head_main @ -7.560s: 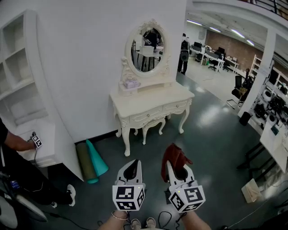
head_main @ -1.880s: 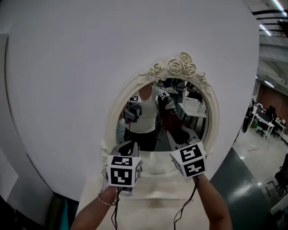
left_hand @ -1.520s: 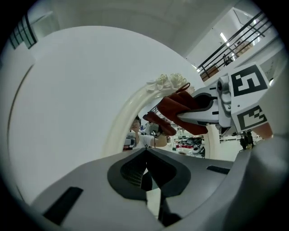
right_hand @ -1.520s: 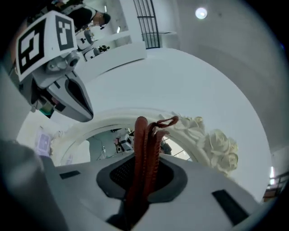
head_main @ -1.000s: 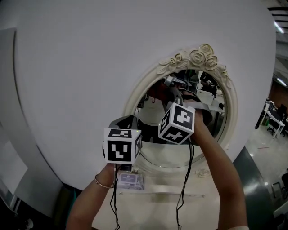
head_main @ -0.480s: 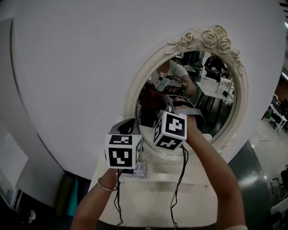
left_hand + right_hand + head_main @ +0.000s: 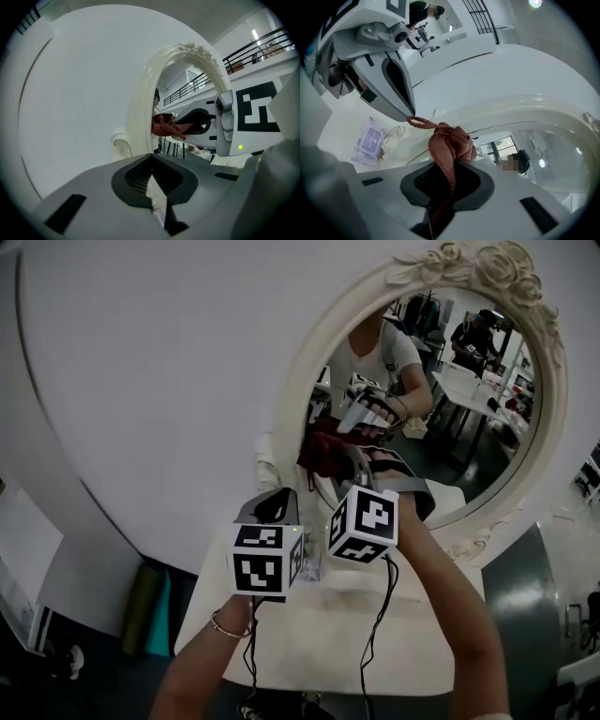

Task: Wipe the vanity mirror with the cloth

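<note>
The right gripper [image 7: 440, 187] is clamped on the red cloth [image 7: 449, 143], which is bunched against the low left part of the vanity mirror [image 7: 459, 442], just beside its cream frame [image 7: 302, 395]. So little cloth sticks out past the tips that I'd worry a firmer push or a tilt would put hard plastic on the glass. The left gripper [image 7: 152, 180] hangs closed and empty just left of it, and a sideways stroke could knock the two together or sweep the wipes pack [image 7: 369, 140] off the tabletop [image 7: 328, 638] below.
</note>
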